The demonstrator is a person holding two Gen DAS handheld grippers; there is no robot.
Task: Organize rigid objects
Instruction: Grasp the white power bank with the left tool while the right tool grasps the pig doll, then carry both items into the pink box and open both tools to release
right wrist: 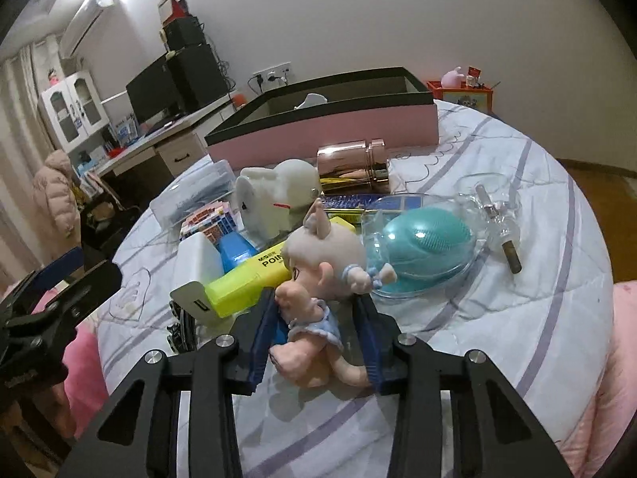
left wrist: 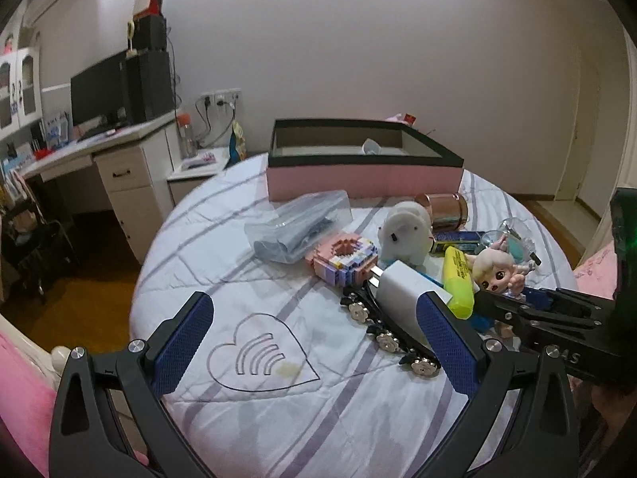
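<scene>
1. A bed (left wrist: pixel 318 418) with a white, purple-striped quilt fills a bedroom; a desk (left wrist: pixel 79 151) stands at the left wall.
2. A doll (right wrist: pixel 318 279) sits at the near edge of a toy pile mid-bed, between the blue pads of the right gripper (right wrist: pixel 318 310), whose jaws stand narrow around its body.
3. Beside the doll lie a yellow highlighter (right wrist: pixel 254 279), a white charger (right wrist: pixel 199 275) and a teal brush (right wrist: pixel 426 247) in a clear case.
4. Behind them stand a white elephant (right wrist: pixel 278 195) and a pink box (right wrist: pixel 330 131).
5. The left gripper (left wrist: pixel 314 338) hovers over the quilt, jaws wide, holding nothing.
</scene>
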